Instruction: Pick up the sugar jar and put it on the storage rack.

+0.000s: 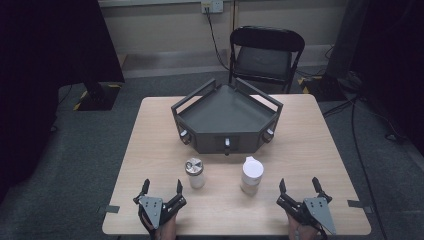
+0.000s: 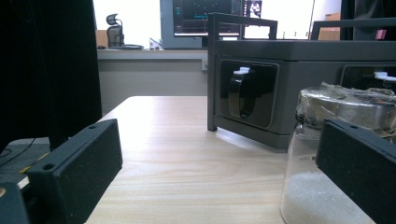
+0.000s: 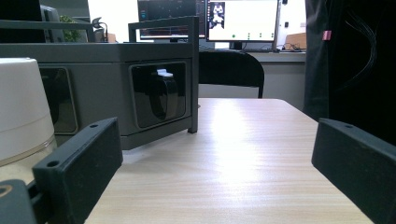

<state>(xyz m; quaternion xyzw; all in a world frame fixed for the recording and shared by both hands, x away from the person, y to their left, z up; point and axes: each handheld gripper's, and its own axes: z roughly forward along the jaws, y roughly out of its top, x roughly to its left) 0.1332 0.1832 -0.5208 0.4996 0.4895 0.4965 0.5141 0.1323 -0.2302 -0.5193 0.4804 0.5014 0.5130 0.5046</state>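
Two jars stand on the wooden table in front of a dark grey tray-like box. The left one is a clear shaker jar with a metal lid, holding white grains. The right one is a white-lidded jar, seen at the left edge of the right gripper view. My left gripper rests open near the front edge, just left of the shaker. My right gripper rests open to the right of the white-lidded jar. Nothing lies between either pair of jaws.
The grey box has railings on top and round knobs on its front faces. A black folding chair stands behind the table. Dark curtains hang on both sides. Monitors glow in the background.
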